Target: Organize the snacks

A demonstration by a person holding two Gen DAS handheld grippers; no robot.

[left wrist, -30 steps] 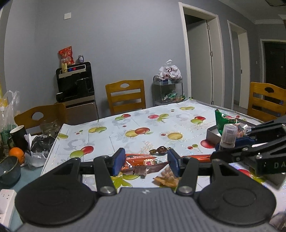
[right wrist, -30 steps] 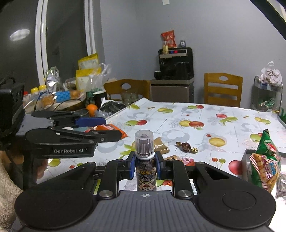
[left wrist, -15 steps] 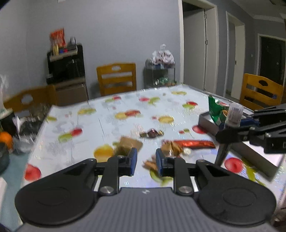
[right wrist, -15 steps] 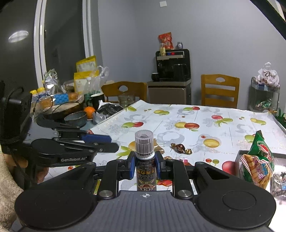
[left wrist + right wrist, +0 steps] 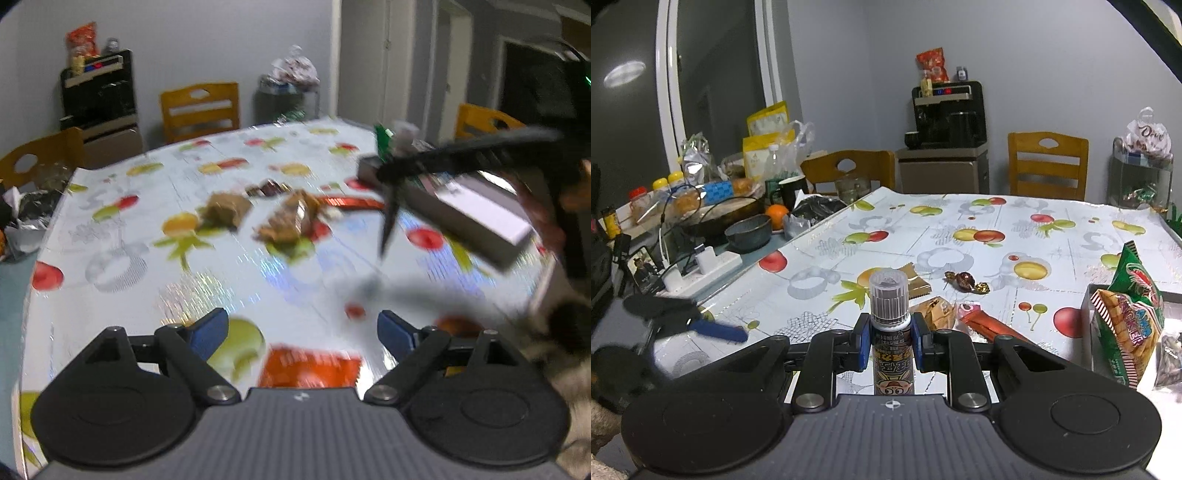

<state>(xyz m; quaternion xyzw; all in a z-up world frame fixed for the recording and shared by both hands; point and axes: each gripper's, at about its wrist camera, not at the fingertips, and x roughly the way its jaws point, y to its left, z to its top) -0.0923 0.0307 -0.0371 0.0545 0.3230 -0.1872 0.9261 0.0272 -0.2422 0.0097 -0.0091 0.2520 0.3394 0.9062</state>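
Right gripper (image 5: pixel 889 345), bottom centre of right wrist view, is clamped on a small bottle (image 5: pixel 889 321), upright, clear ribbed cap poking above the pads. Risk: pads hold only a narrow band of the label below the cap, so a quick swing could let it tip or slip out; the grey box (image 5: pixel 1087 325) w/ the green chip bag (image 5: pixel 1132 317) sits at right edge of frame, and the bottle could clip its wall going in.

Left gripper (image 5: pixel 303 334), bottom centre of left wrist view, is spread wide, holding nothing. An orange packet (image 5: pixel 310 367) lies on the tablecloth (image 5: pixel 122 258) between and just under its pads, very blurred. Risk here: closing while the view is that smeared, probably pinching cloth or missing.

Farther, mid-frame: brown wrappers (image 5: pixel 291 218), red stick pack (image 5: pixel 351 203), wrapped candy (image 5: pixel 966 280), all loose, well apart from both grippers.
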